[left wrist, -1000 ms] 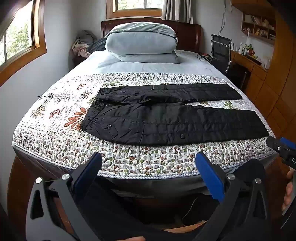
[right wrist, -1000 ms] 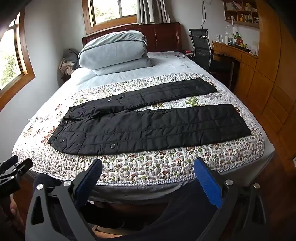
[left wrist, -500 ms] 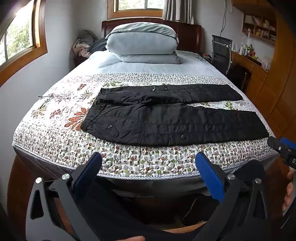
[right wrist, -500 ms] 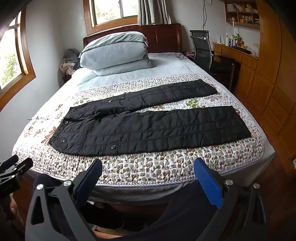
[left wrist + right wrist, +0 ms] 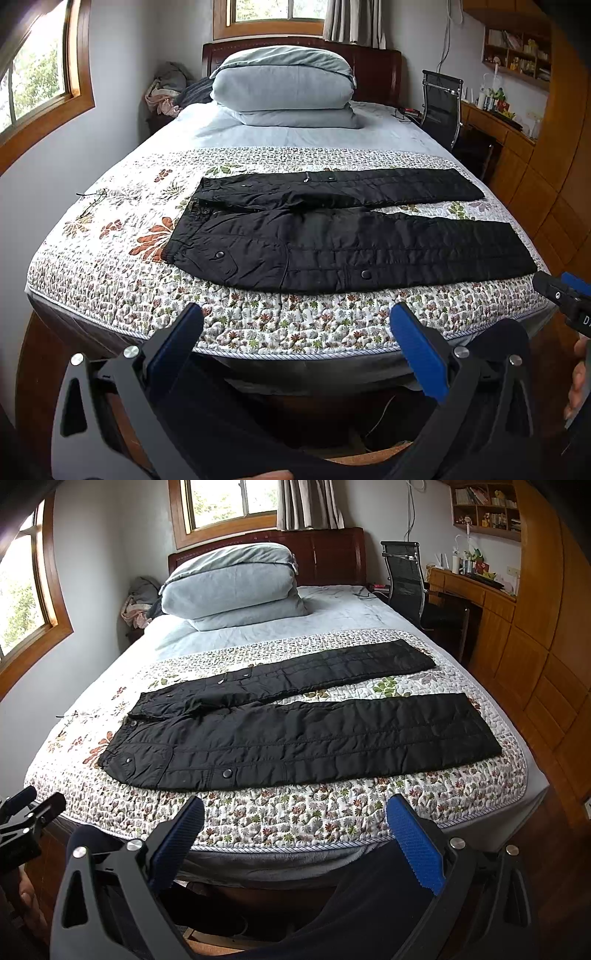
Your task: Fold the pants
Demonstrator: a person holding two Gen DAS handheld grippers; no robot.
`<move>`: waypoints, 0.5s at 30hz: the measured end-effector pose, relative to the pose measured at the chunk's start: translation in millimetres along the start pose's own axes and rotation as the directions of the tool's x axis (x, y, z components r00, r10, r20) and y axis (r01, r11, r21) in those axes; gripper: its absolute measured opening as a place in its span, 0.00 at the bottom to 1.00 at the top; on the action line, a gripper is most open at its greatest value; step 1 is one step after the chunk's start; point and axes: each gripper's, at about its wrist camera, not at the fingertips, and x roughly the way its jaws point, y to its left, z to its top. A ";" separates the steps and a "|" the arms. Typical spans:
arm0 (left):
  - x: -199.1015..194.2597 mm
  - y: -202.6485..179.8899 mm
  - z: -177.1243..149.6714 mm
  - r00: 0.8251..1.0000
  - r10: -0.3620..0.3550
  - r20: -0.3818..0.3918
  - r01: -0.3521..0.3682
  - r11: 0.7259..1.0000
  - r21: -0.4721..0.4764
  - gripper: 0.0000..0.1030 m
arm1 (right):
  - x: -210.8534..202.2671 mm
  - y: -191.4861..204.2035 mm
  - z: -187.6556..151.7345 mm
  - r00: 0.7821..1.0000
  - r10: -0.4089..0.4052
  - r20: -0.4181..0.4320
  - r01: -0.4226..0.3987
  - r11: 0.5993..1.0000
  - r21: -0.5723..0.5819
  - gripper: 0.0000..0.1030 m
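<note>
Black quilted pants (image 5: 332,240) lie flat on the floral quilt (image 5: 110,280) of the bed, waistband to the left, both legs spread apart and pointing right. They show the same way in the right wrist view (image 5: 295,734). My left gripper (image 5: 295,325) is open and empty, held off the bed's near edge below the pants. My right gripper (image 5: 295,816) is also open and empty, at the near edge. The right gripper's tip shows at the right of the left view (image 5: 565,299); the left gripper shows at the left of the right view (image 5: 26,812).
Stacked grey pillows (image 5: 284,88) sit at the headboard. A black office chair (image 5: 406,579) and a wooden desk (image 5: 472,587) with cabinets stand on the right of the bed. Windows and a wall are on the left.
Both grippers have edged slightly forward and up toward the bed. The pants have not moved and both grippers stay open.
</note>
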 end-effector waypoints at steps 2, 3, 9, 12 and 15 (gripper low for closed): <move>0.4 -0.3 0.8 1.000 0.000 0.000 0.000 1.000 0.003 0.98 | -0.3 -0.2 0.3 1.000 -0.001 0.001 0.001 1.000 0.000 0.97; 0.4 -0.1 1.2 1.000 0.001 0.000 -0.001 1.000 0.004 0.98 | -0.5 -0.6 0.4 1.000 0.000 0.001 0.000 1.000 0.001 0.97; 0.5 -1.3 0.9 1.000 0.002 0.002 -0.002 1.000 0.002 0.98 | -0.7 -1.1 0.7 1.000 -0.001 0.004 0.001 1.000 0.001 0.97; 0.5 -1.3 0.7 1.000 0.003 0.002 -0.003 1.000 0.001 0.98 | -0.6 -0.5 0.9 1.000 -0.003 0.003 0.003 1.000 0.002 0.97; 0.3 -1.4 0.4 1.000 0.004 0.003 -0.004 1.000 0.002 0.98 | -0.9 -0.6 0.7 1.000 -0.003 0.004 0.003 1.000 0.002 0.97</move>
